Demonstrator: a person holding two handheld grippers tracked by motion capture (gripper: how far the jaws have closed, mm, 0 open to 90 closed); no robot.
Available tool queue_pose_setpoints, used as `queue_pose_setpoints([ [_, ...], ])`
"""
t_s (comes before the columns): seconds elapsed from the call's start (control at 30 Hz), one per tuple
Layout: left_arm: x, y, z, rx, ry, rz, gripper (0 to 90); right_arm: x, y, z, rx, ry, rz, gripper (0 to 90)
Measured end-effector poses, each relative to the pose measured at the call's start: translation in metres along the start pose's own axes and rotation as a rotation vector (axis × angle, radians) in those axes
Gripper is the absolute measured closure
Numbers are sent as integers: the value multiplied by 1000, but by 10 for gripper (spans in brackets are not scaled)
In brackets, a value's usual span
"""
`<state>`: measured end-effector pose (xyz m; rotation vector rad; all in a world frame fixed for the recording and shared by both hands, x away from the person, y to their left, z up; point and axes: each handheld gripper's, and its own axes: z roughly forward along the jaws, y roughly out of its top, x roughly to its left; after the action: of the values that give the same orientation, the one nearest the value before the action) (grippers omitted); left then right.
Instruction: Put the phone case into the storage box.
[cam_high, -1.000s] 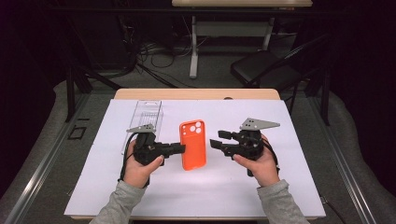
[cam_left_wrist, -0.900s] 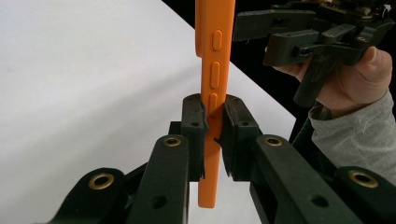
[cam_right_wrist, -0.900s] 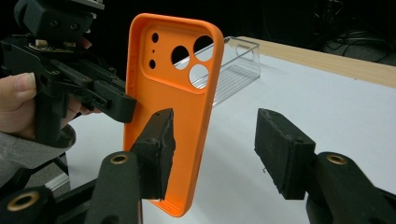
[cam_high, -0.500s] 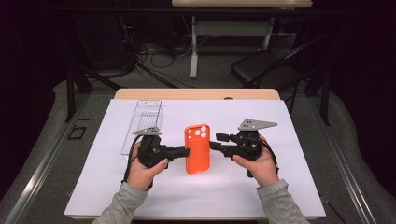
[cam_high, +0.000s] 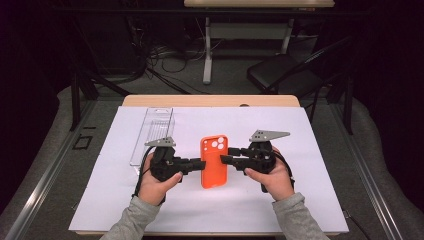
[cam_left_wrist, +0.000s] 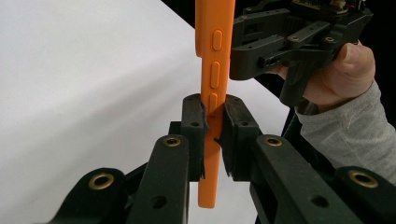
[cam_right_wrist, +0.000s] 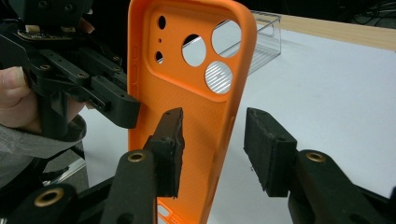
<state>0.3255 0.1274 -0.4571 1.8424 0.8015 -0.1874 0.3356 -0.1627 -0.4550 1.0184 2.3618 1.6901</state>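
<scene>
Orange phone case outside clear tray

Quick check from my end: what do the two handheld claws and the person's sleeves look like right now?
Both the left claw and the right claw are matte black, with brass-coloured pivot rivets and rough dark pads. A grey three-cornered plate tops each, and a black cable trails off the left. The person wears grey knit sleeves.
</scene>
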Motion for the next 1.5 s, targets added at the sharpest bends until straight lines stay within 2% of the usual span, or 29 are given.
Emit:
queue_pose_setpoints([
  [1.0,-2,-1,3,5,-7,7,807,-5,-2,-1,1,10,42,767],
  [1.5,-1,-2,3,6,-5,6,806,-8,-3,-2,2,19,49,795],
])
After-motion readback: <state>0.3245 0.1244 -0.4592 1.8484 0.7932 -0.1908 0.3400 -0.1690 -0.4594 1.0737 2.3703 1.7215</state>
